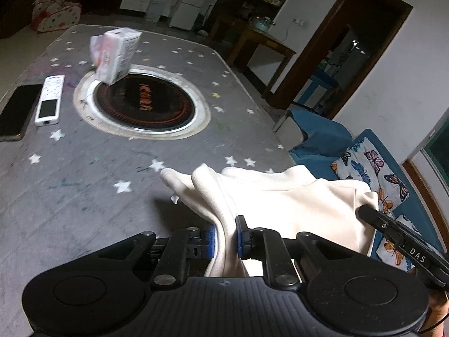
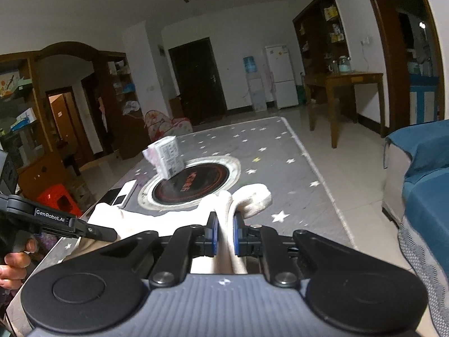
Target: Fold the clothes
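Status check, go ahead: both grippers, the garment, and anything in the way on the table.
Left gripper and right gripper shut on cream garment, bunched. Tissue pack, remote and phone farther back.

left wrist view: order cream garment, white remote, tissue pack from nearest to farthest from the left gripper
1. cream garment, clamped in the left gripper.
2. white remote, far left on the table, beside a dark phone.
3. tissue pack, beyond the round burner, farthest.
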